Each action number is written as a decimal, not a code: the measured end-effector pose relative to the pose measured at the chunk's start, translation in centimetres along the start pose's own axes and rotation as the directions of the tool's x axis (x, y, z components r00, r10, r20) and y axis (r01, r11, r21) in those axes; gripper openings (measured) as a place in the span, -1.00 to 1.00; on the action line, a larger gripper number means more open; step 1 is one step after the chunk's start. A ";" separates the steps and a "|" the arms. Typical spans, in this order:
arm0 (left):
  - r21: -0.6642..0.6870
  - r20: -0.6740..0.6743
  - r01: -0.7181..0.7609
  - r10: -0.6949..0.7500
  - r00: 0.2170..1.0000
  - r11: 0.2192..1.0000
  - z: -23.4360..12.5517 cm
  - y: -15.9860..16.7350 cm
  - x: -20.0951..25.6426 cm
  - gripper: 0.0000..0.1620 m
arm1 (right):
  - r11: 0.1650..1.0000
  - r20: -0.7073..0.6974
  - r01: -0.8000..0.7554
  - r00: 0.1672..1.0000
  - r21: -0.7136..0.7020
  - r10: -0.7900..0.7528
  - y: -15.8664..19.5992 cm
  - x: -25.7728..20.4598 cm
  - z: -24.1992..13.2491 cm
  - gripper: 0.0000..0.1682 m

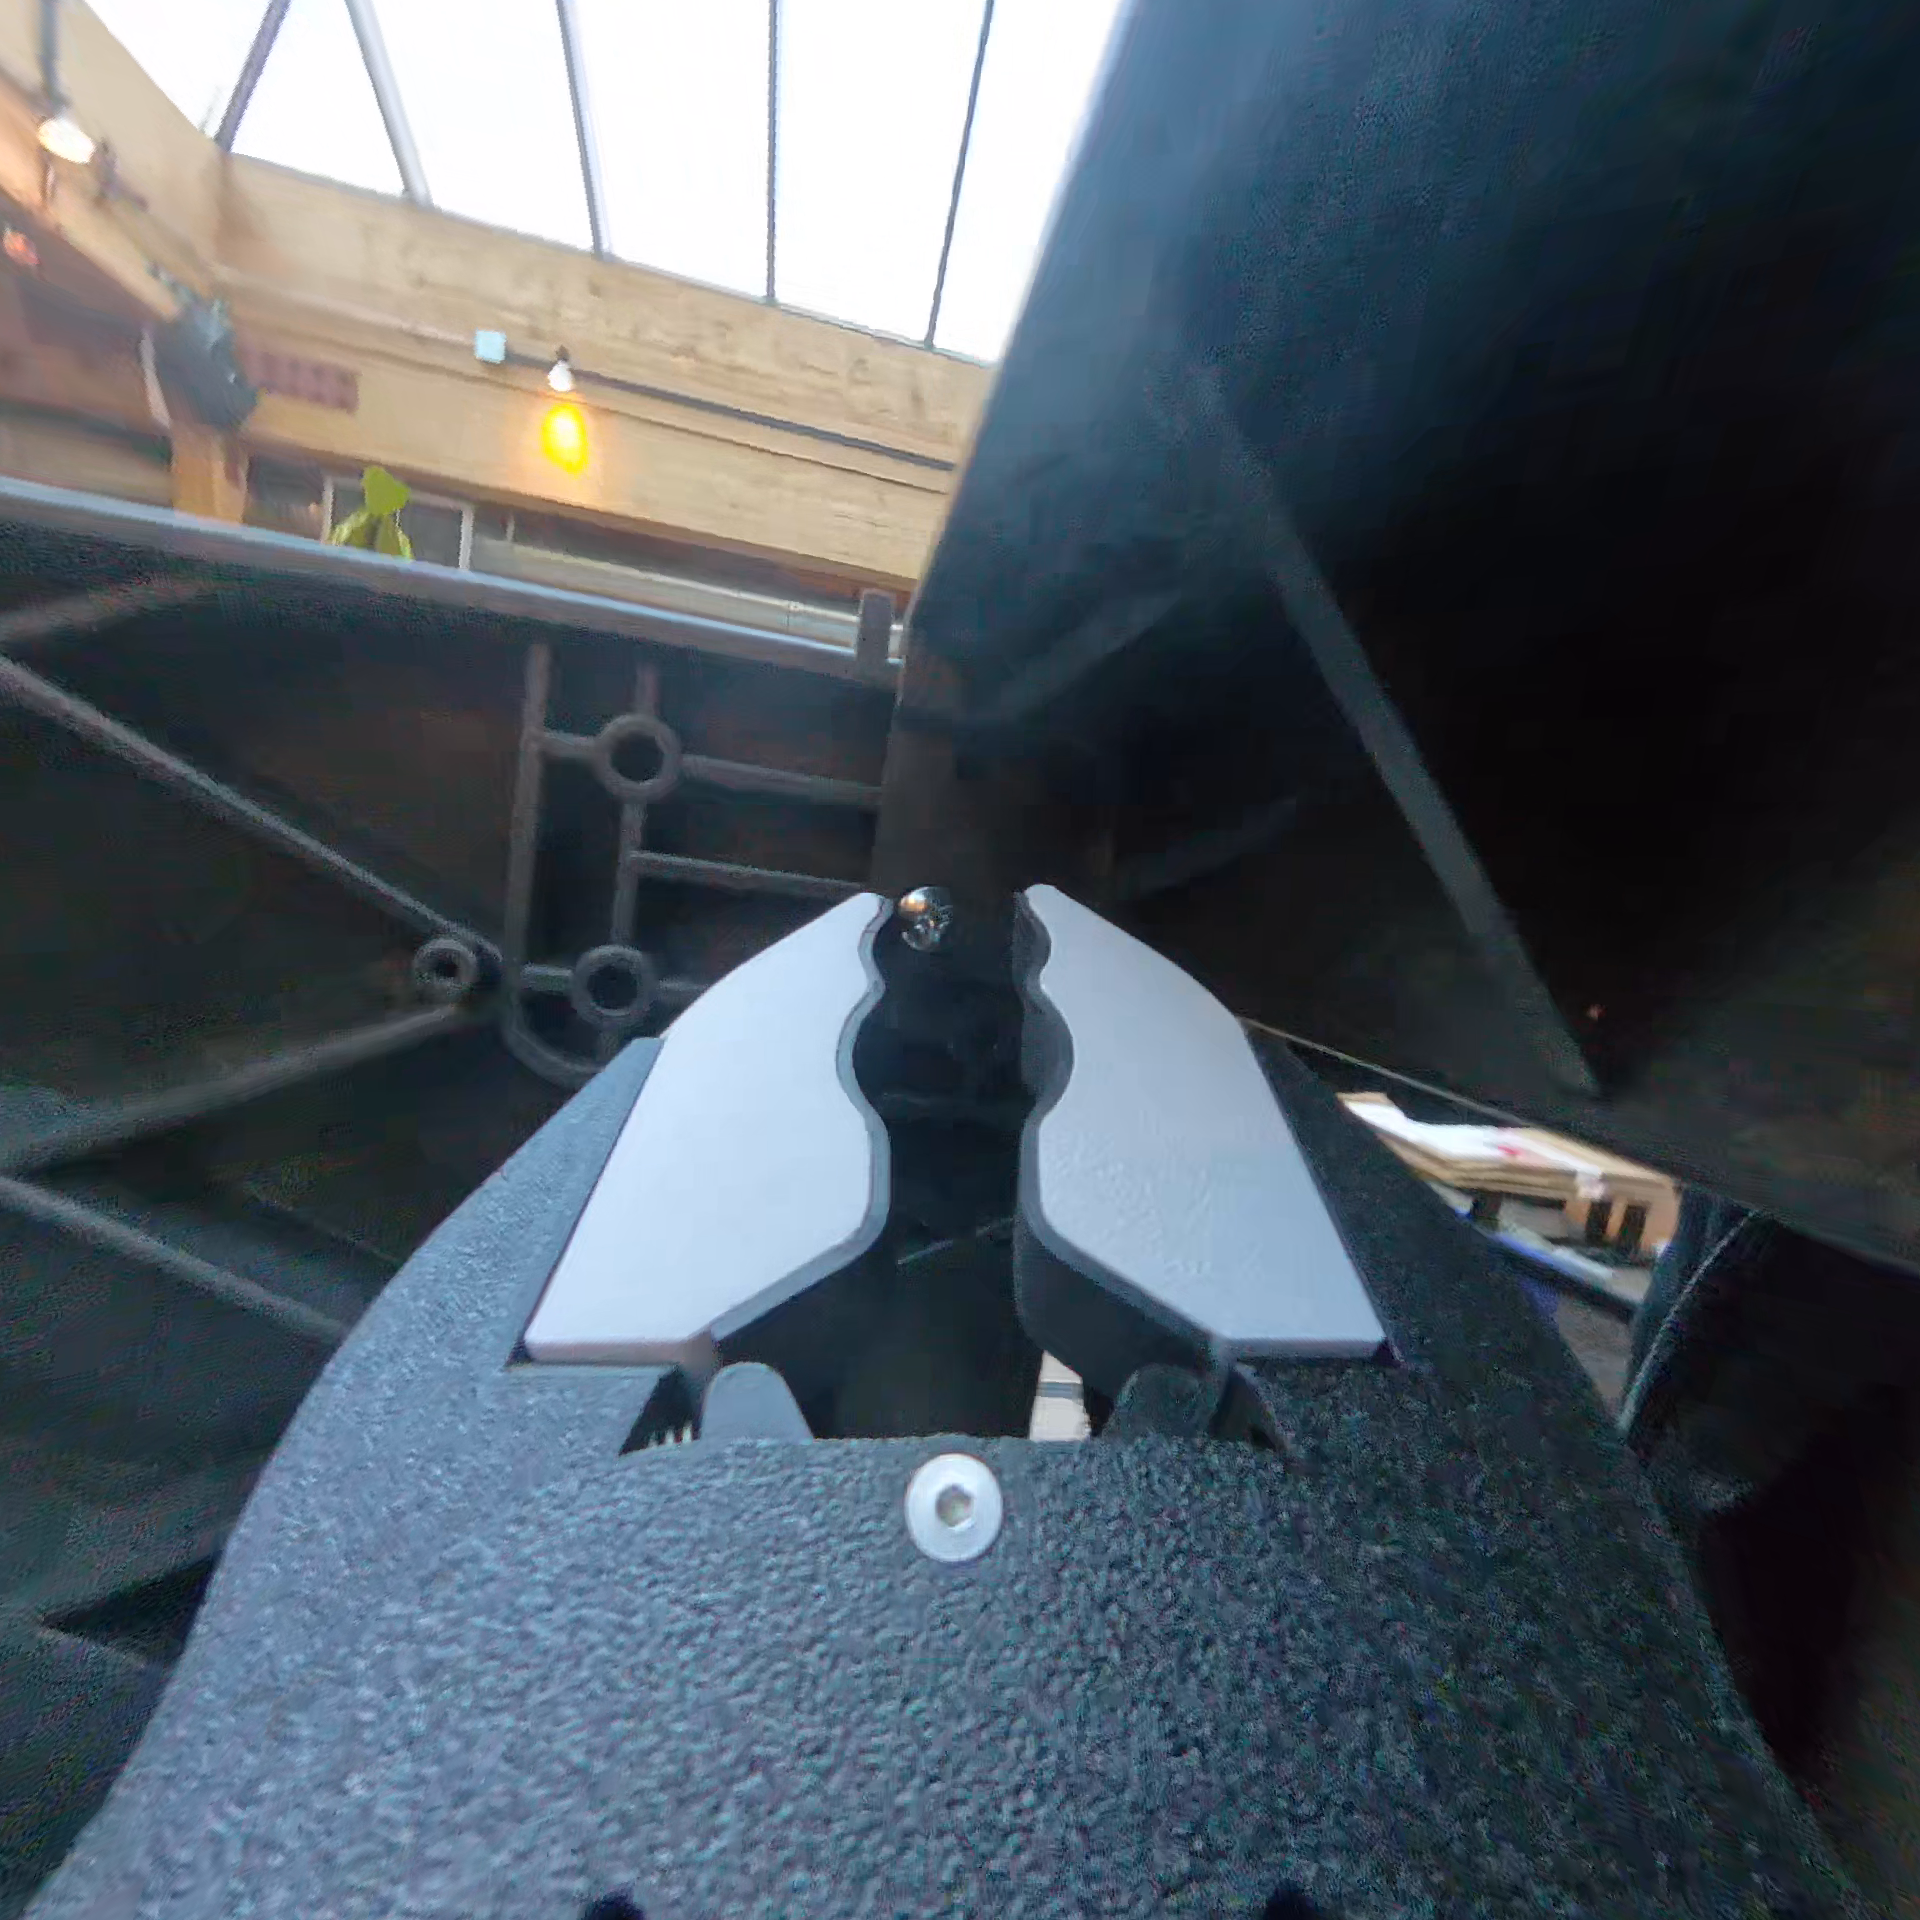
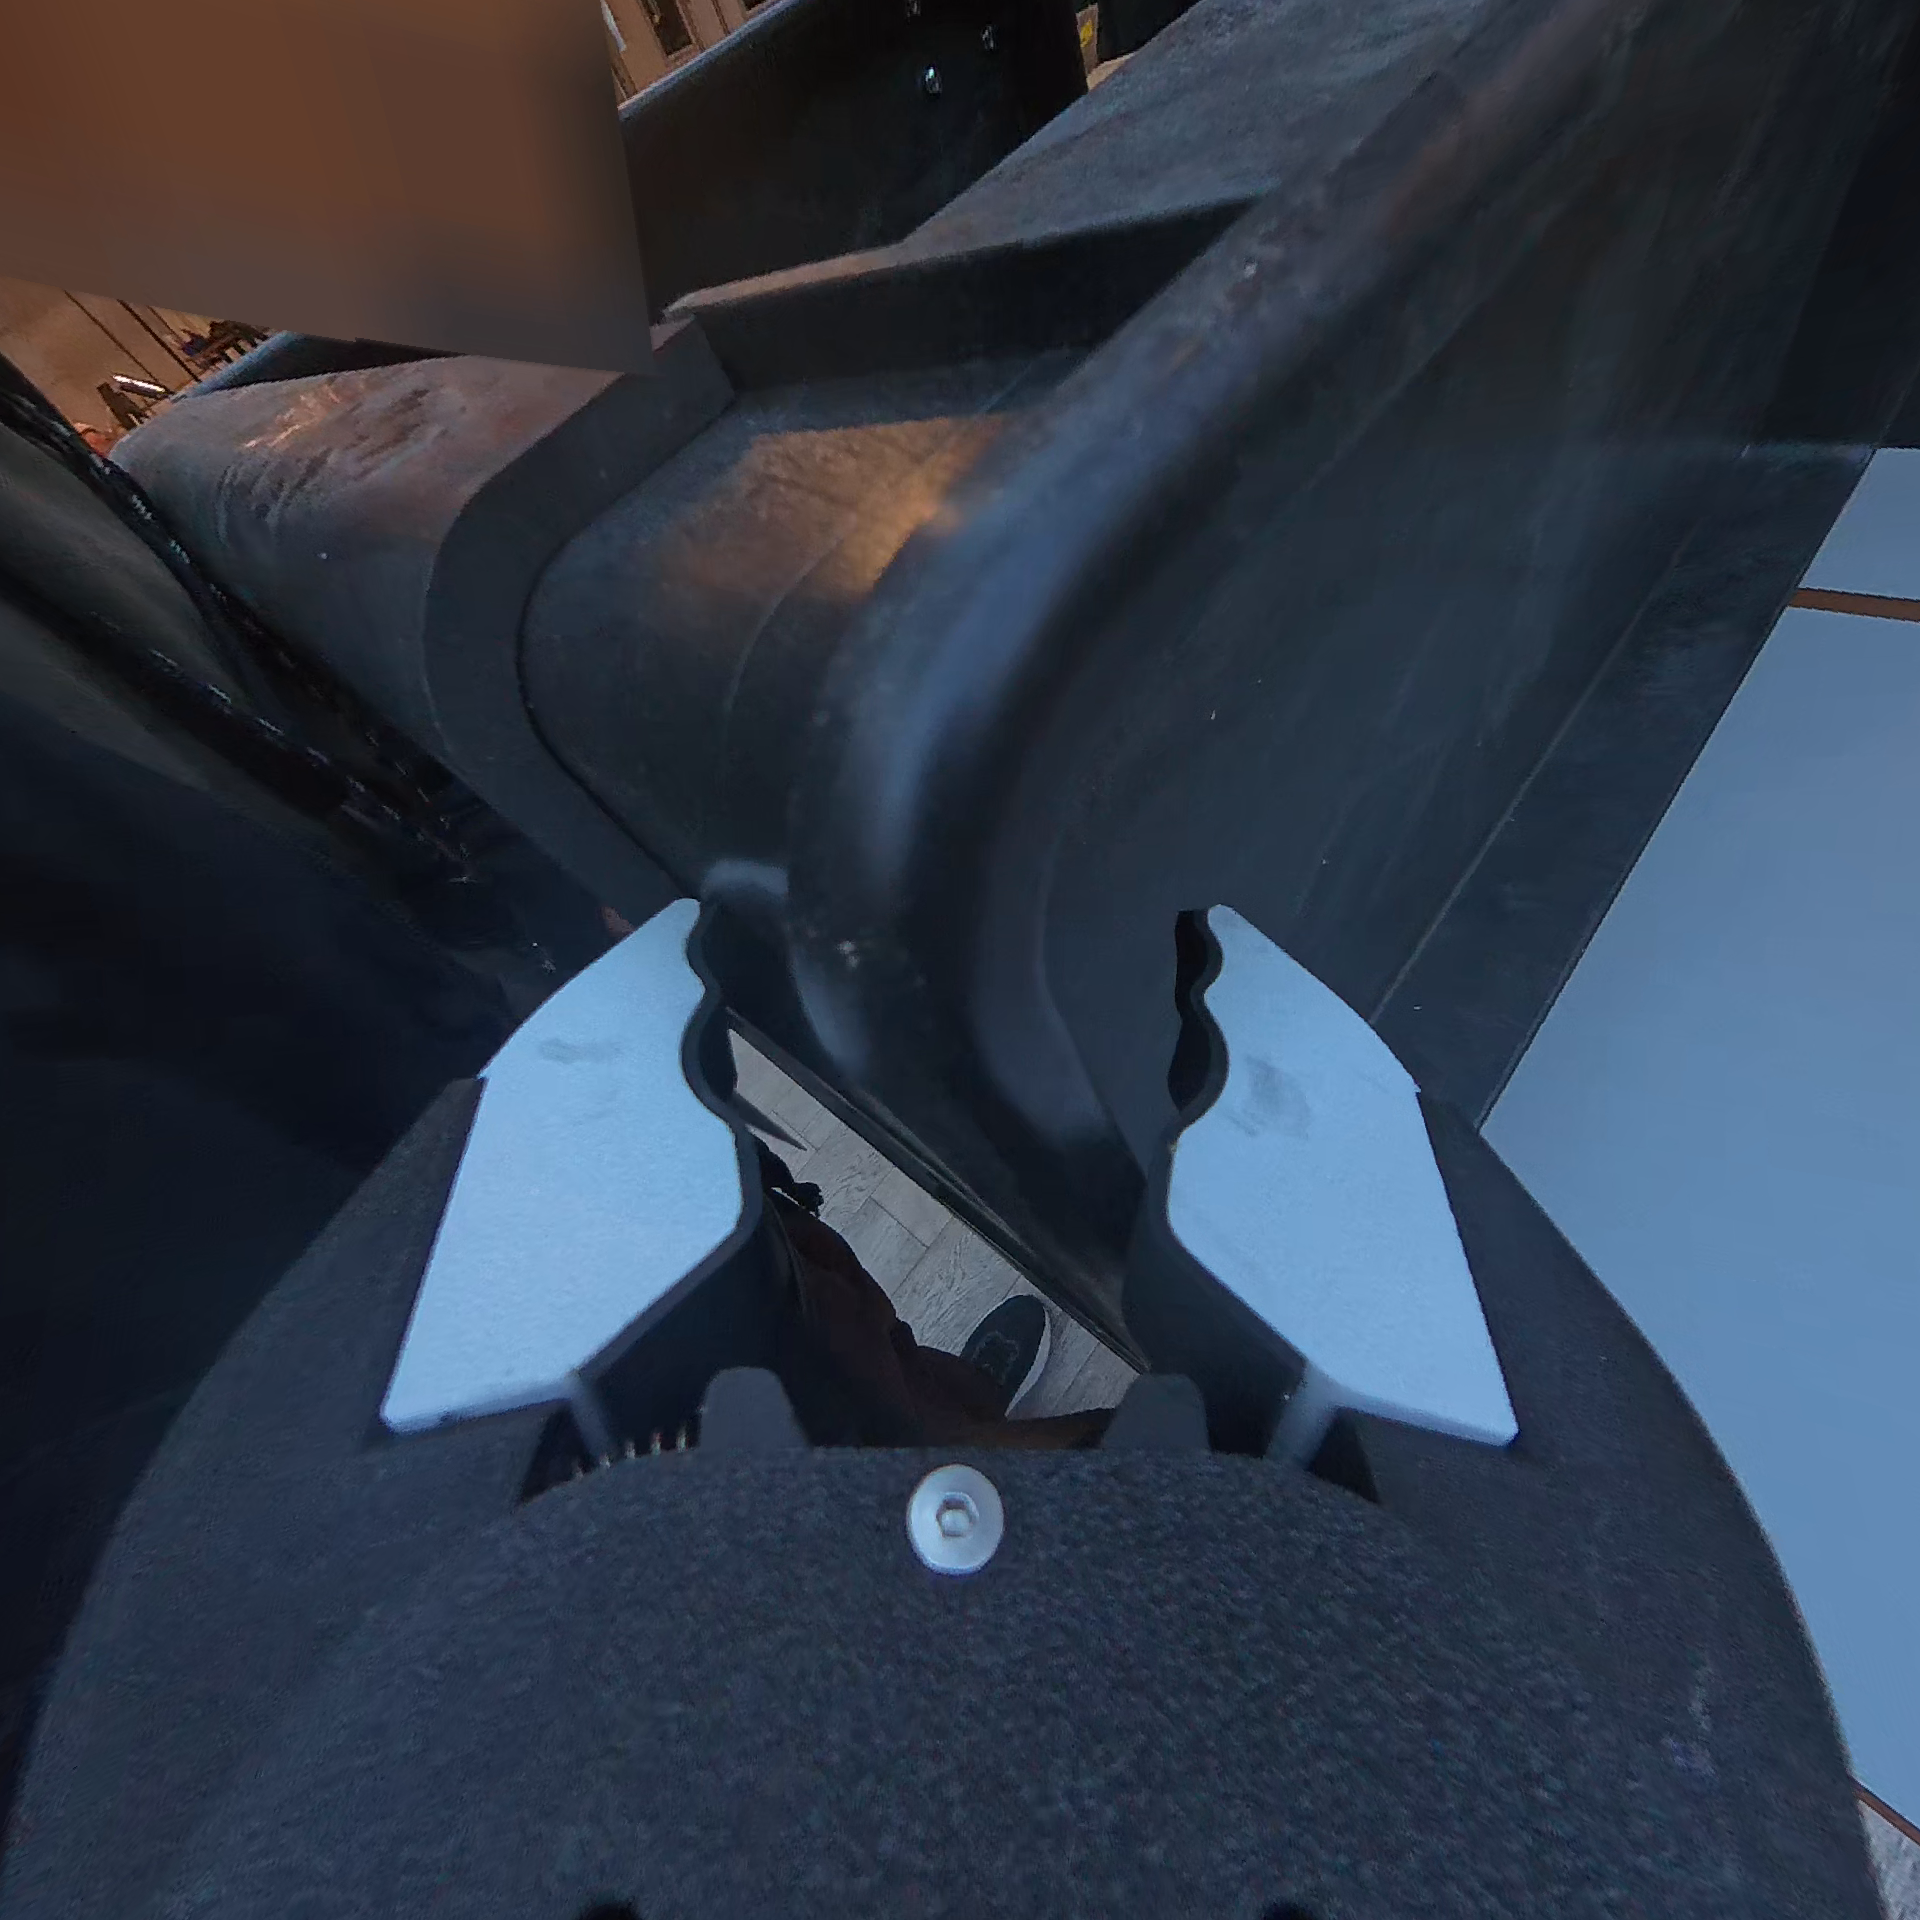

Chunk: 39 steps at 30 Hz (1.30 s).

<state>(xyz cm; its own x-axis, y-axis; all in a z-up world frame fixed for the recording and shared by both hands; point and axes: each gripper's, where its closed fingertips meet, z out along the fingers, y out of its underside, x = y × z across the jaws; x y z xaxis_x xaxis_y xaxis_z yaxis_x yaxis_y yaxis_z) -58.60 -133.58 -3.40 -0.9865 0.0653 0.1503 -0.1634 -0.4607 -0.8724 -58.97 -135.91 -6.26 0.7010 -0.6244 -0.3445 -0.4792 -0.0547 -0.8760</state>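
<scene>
screw [image 1: 923, 916] between left tongs [image 1: 951, 914] | bar [image 2: 935, 935] between right tongs [image 2: 940, 925]

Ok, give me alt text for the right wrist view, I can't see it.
The right gripper straddles a thick, scuffed black moulded plastic edge, fingers on either side. Behind lie more black plastic parts, and pale wood-pattern floor shows below.

Pale wood-plank floor [image 2: 940, 1283], a dark shoe [image 2: 1006, 1351] resting on it
</scene>
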 end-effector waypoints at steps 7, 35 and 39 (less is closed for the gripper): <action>-0.032 0.043 0.152 -0.151 0.988 0.988 0.7 0.4 -0.5 -0.85 | 1.000 0.006 -0.001 1.000 -0.004 0.001 0.0 0.0 0.0 0.02; -0.587 0.382 0.155 0.104 0.918 0.794 -14.6 11.1 -9.0 -1.00 | 0.847 -0.658 -0.050 0.654 -0.529 -0.372 5.8 11.0 -13.7 -0.95; -0.696 0.449 0.235 0.156 0.880 0.679 -17.7 12.8 -11.3 -1.00 | 0.633 -0.648 -0.186 0.392 -0.751 -0.653 4.7 13.8 -17.6 -0.97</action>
<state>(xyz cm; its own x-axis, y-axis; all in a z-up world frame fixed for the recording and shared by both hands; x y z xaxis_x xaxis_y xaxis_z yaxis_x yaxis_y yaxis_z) -49.74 -124.53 -24.47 -0.8878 -0.4120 0.2050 -0.3510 0.3181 -0.8807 -60.77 -158.48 -9.18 0.2456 -0.7138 0.6558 -0.8308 -0.5035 -0.2369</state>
